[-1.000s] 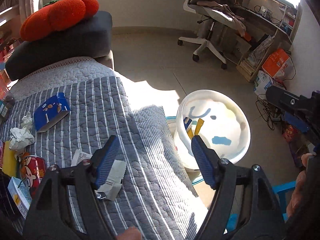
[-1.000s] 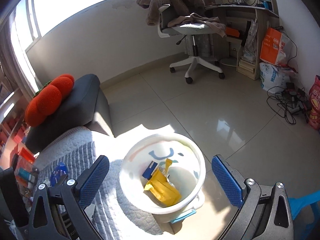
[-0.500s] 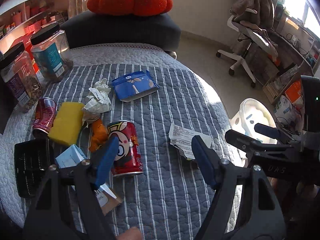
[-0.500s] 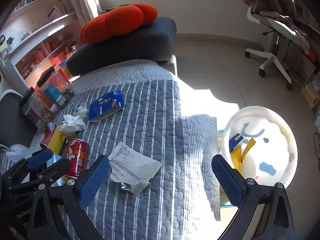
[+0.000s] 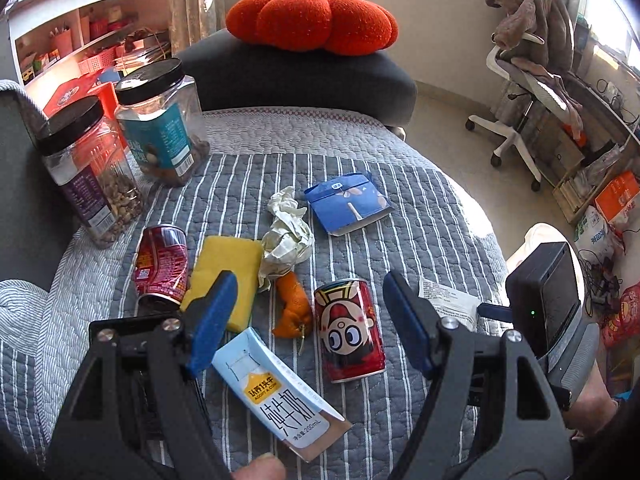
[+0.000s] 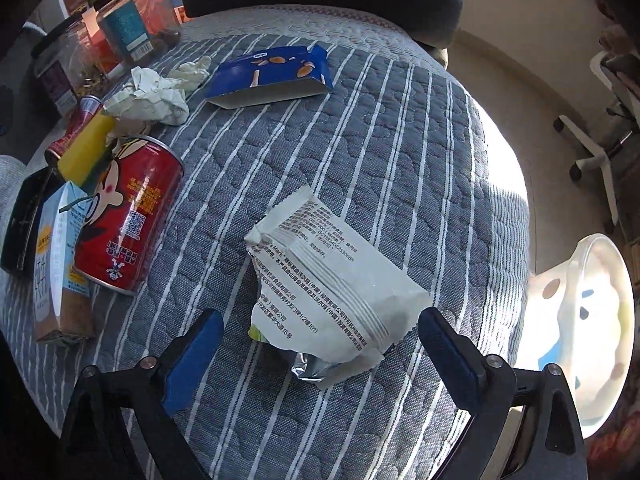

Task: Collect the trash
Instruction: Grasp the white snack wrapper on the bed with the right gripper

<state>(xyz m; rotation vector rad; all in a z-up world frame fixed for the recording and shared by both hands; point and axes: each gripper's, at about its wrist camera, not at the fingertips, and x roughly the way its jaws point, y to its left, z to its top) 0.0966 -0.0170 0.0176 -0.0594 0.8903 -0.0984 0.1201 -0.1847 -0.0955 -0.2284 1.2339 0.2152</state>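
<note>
A grey quilt with white stripes (image 6: 400, 160) covers a rounded seat in a sunlit room, with pale floor tiles around it.

In the right wrist view the right gripper (image 6: 318, 344) hangs over a torn white wrapper (image 6: 332, 296) at the lower middle of the frame. Its jaws are closing, one on each side of the wrapper, and neither pad touches it. To the left lies a red can (image 6: 128, 216) on its side, with a milk carton (image 6: 56, 264) beside it at the left edge. Higher up are crumpled paper (image 6: 152, 96) and a flat blue box (image 6: 272, 74). A white bucket (image 6: 592, 312) stands on the floor at the lower right edge.

In the left wrist view the left gripper (image 5: 308, 320) has its jaws apart with nothing clamped. Between them in the frame lies the red can, and the milk carton lies just below its left finger. Further out are an orange scrap (image 5: 294, 308), a yellow sponge (image 5: 230, 264), a second, dented can (image 5: 162, 260), the crumpled paper and the blue box. Two jars with black lids (image 5: 120, 140) stand at the upper left, and an orange pumpkin cushion (image 5: 312, 20) sits on a dark cushion at the top. An office chair (image 5: 532, 92) stands at the upper right.
</note>
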